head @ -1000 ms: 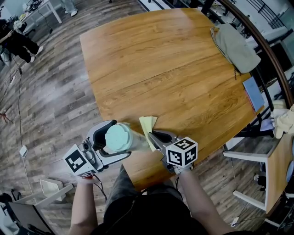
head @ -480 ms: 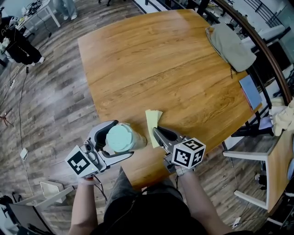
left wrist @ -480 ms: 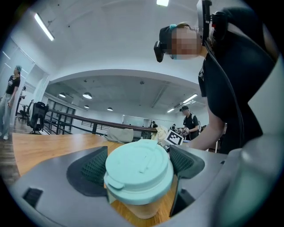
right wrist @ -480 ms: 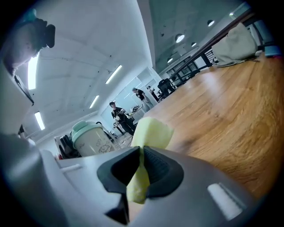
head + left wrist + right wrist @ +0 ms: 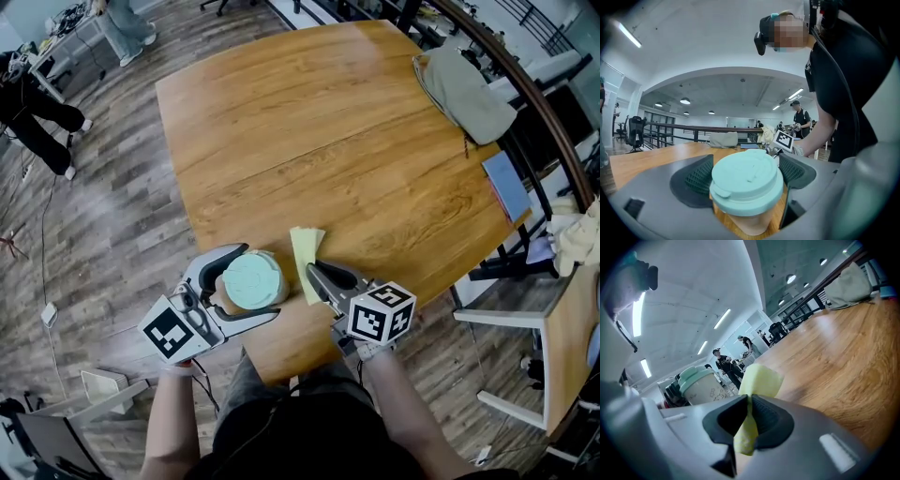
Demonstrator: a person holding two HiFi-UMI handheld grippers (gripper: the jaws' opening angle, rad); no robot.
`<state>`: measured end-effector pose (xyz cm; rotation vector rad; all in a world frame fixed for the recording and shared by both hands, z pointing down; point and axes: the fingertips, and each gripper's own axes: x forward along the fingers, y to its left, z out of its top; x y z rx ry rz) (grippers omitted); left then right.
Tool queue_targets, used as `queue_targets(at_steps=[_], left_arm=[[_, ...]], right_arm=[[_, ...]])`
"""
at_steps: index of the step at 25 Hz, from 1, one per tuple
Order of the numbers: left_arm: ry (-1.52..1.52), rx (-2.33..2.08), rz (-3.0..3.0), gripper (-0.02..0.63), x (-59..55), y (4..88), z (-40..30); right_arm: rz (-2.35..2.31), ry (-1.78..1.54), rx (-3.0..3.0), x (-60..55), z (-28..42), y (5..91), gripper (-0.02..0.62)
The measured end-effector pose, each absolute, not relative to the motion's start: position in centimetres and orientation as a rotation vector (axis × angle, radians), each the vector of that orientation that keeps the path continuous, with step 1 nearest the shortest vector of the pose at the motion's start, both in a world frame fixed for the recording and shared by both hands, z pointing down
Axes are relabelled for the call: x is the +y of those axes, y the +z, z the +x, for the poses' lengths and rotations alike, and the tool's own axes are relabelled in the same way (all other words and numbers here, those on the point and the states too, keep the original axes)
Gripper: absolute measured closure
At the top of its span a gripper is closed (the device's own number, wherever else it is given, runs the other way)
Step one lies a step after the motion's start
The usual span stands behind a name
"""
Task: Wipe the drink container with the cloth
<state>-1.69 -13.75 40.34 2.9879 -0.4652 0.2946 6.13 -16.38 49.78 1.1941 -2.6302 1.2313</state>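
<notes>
The left claw (image 5: 262, 281) is spread to the width of a paper takeaway cup (image 5: 251, 279) with a mint-green lid and grips it on both sides. The cup stands upright near the tabletop's (image 5: 328, 141) near-left corner. The right claw (image 5: 310, 270) is pinched narrow on a folded yellow cloth (image 5: 306, 246), whose free end sticks up beyond the jaws, just to the right of the cup. A grey bag (image 5: 464, 80) lies at the far-right corner.
</notes>
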Motion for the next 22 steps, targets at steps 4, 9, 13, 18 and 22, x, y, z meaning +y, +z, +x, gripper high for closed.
queue_targets(at_steps=[4, 9, 13, 18, 22], left_arm=[[0.347, -0.465, 3.006, 0.172, -13.5, 40.4, -1.0], [0.393, -0.472, 3.027, 0.172, -12.9, 40.4, 0.0], [0.406, -0.483, 3.045, 0.172, -12.8, 40.3, 0.6], [0.432, -0.543, 3.035, 0.172, -12.7, 40.3, 0.6], [0.416, -0.622, 2.994, 0.172, -12.8, 40.4, 0.4]], right_arm=[[1.168, 1.227, -2.637, -16.2, 6.4, 49.7, 0.557], [1.129, 1.22, -2.649, -16.2, 6.3, 49.4, 0.557], [1.093, 1.21, -2.661, -16.3, 6.1, 49.3, 0.557], [1.048, 1.193, -2.688, -16.4, 5.8, 48.7, 0.557], [1.025, 1.179, -2.703, -16.2, 5.7, 48.3, 0.555]])
